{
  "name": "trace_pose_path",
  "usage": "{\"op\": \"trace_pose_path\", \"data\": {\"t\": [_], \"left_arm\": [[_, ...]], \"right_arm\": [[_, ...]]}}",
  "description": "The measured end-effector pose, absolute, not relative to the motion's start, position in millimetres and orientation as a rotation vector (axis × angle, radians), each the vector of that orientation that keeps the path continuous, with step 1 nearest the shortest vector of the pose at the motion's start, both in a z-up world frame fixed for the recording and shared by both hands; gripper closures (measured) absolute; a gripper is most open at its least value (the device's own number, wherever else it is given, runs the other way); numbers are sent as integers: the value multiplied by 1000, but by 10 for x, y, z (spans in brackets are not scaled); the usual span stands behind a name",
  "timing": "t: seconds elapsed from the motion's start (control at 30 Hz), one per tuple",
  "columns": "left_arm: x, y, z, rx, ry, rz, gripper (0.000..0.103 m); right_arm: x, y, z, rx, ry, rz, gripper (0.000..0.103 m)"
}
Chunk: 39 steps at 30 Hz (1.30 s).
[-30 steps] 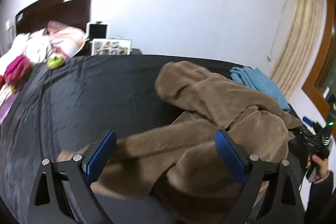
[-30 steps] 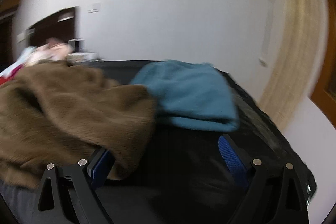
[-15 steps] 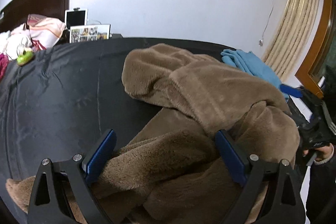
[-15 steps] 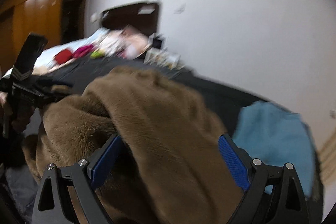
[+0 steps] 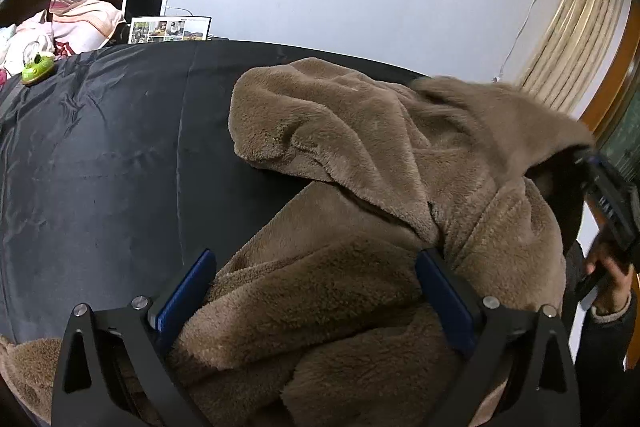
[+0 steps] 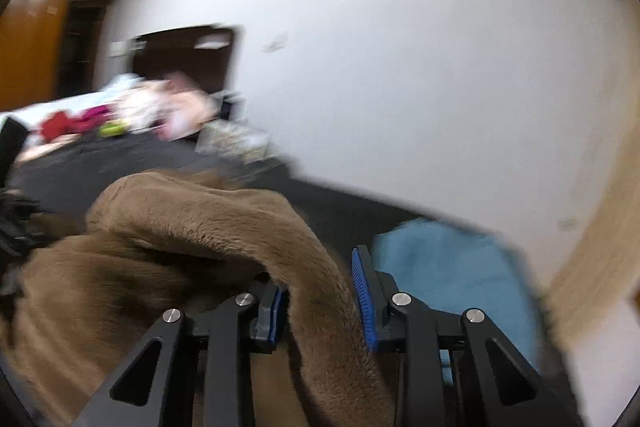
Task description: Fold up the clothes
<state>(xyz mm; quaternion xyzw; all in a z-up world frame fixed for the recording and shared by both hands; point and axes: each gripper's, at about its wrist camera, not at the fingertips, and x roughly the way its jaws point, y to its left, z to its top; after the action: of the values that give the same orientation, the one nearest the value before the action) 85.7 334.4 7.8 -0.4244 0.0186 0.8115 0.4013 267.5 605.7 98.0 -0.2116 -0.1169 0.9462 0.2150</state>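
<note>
Both tongs are at the brown fleece robe [image 5: 360,155], which lies heaped on the black bedcover [image 5: 100,167] toward its right-hand edge in the left wrist view. Jaws of the right gripper [image 6: 320,303] are closing on a raised fold of the robe: the fleece runs up between the blue pads [image 6: 362,291], the left one pressed into the pile, the right one close against it or nearly so. Jaws of the left gripper [image 5: 316,291] stand wide, with a thick roll of the near part of the robe between them and neither pad squeezing it.

By my reading the step in hand is taking hold, not yet folding. The robe is bunched, with a flap doubled over near the far edge. Next the left tongs need to close on their roll, then both should lift and spread the robe flat. A folded blue garment [image 6: 452,267] lies just beyond, near the bedcover's far right corner, so the spreading wants to go toward the bare left side.
</note>
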Motion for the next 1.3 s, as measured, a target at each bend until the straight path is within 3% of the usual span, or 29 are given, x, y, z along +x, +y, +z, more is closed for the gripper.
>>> {"op": "trace_pose_path", "data": {"t": [0.3, 0.33, 0.37, 0.43, 0.93, 1.3], "left_arm": [[867, 3322, 78, -1094, 31, 2053, 2], [864, 3313, 81, -1097, 28, 2053, 2], [851, 3307, 87, -1102, 25, 2053, 2], [824, 3293, 113, -1117, 12, 2056, 2], [246, 3219, 541, -1125, -78, 2142, 2], [-571, 3661, 156, -1354, -231, 1974, 2]], "right_arm": [[3562, 6974, 937, -482, -87, 2261, 71], [3622, 7040, 889, -493, -65, 2234, 63], [3670, 7101, 847, -494, -35, 2214, 37], [3761, 7222, 769, -489, 29, 2176, 12], [4560, 7592, 796, -250, 328, 2064, 12], [4708, 7780, 576, -412, 366, 2014, 12]]}}
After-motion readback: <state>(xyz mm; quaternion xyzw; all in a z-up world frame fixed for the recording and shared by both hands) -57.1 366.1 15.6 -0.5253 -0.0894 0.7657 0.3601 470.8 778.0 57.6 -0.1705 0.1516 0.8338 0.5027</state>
